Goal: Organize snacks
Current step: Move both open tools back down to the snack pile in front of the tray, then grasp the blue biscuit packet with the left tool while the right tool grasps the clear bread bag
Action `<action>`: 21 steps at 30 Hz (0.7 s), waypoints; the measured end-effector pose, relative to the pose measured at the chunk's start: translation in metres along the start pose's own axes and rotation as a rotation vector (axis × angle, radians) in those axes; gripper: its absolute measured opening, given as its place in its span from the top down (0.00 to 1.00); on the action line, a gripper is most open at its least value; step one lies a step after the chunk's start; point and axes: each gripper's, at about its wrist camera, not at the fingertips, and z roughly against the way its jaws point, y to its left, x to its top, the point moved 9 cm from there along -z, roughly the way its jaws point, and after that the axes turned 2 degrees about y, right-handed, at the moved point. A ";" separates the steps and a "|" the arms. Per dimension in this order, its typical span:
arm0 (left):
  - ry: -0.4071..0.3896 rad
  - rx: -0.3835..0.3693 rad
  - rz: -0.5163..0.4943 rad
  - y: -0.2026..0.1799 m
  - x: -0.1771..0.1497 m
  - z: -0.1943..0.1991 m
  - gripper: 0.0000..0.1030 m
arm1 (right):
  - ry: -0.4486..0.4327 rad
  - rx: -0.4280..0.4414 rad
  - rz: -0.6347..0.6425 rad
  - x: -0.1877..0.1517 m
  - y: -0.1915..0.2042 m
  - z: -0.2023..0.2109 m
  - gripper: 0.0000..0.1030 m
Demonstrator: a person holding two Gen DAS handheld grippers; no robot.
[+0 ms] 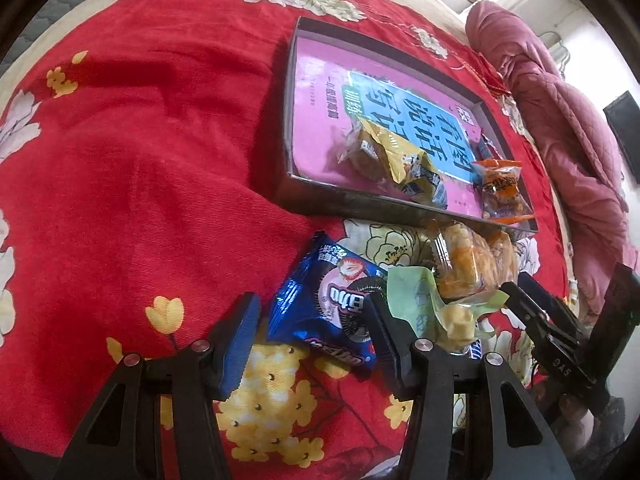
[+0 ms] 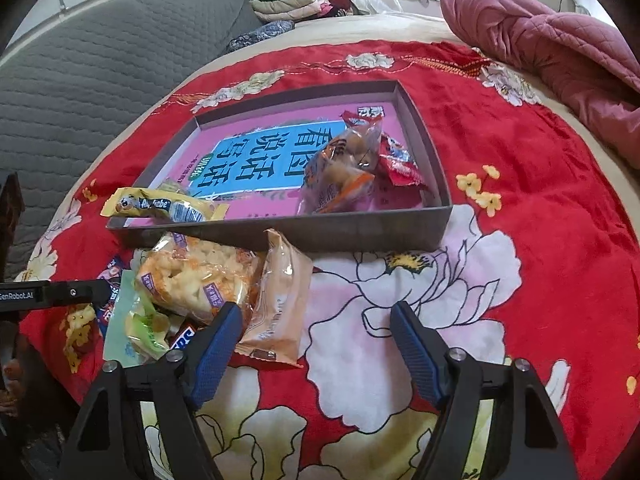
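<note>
Spread, ribbed blue pads of the left gripper (image 1: 314,338) straddle a glossy blue cookie packet (image 1: 326,312) without pinching it, while the right gripper (image 2: 316,344) gapes empty beside a crinkly clear-wrapped heap (loose snacks awaiting sorting), just short of the shallow grey box (image 2: 360,232) mid-frame, already holding several.

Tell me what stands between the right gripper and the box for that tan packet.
Nothing visible blocks the tan packet from the right gripper; it lies just by the left finger. Toward the box only the low front wall stands in the way, so the packet must be lifted over it.
</note>
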 end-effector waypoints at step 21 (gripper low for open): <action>0.016 -0.078 -0.003 -0.014 -0.003 -0.016 0.46 | 0.022 0.098 0.033 0.001 0.016 -0.014 0.56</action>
